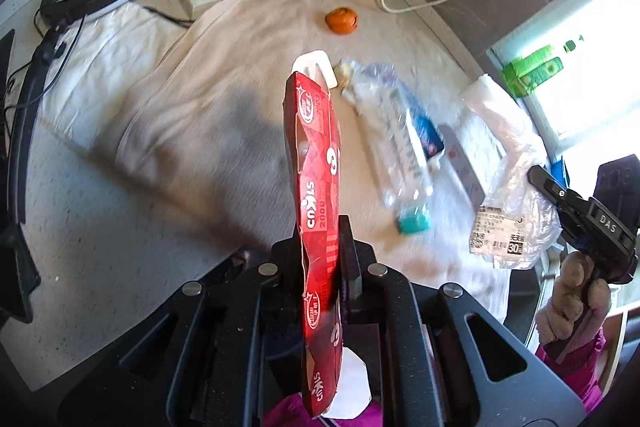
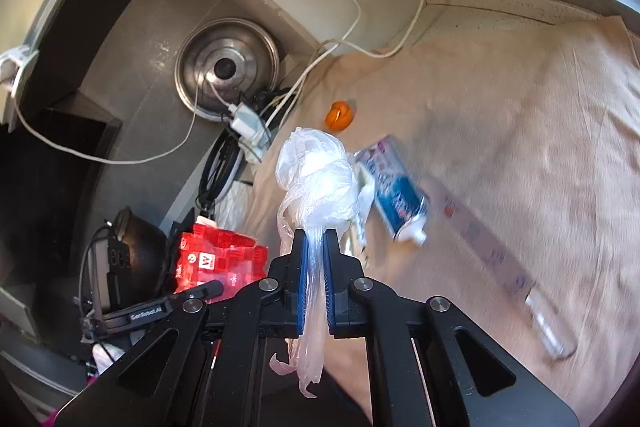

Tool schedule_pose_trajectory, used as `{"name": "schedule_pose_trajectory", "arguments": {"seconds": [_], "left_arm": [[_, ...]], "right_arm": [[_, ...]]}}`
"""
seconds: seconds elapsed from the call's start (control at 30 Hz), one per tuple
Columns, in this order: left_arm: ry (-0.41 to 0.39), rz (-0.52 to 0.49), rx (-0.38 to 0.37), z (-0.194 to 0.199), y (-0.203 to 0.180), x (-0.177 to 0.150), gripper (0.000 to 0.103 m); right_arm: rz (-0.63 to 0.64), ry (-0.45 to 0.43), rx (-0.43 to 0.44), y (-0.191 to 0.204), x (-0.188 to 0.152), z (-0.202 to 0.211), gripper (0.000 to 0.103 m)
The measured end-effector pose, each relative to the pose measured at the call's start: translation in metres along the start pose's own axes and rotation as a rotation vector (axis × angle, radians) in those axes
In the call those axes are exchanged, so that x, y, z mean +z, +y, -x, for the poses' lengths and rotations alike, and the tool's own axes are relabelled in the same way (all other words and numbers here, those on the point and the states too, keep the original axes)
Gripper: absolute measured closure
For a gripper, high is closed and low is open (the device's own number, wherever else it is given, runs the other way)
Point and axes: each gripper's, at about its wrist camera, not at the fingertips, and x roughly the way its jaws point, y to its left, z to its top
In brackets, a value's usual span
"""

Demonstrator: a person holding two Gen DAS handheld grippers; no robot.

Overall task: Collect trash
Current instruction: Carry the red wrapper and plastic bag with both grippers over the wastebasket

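left tool [image 1: 320, 227] pinches a flattened, creased red carton [image 1: 316, 163].

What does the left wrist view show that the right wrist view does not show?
Only the left wrist view shows the left gripper shut on a flattened red carton, and a gloved hand.

Only the right wrist view shows the right gripper shut on a knotted clear bag, a steel lid and a red pack.

Both show the beige cloth, an orange peel and a crushed bottle.
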Motion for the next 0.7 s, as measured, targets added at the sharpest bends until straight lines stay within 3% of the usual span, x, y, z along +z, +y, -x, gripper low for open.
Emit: {"name": "schedule_pose_trajectory", "arguments": {"seconds": [0.7], "left_arm": [[0.164, -0.074, -0.028, -0.017, 0.034, -0.094, 0.093]], "right_arm": [[-0.004, 0.083, -0.027, 0.047, -0.139, -0.004, 0.097]]}}
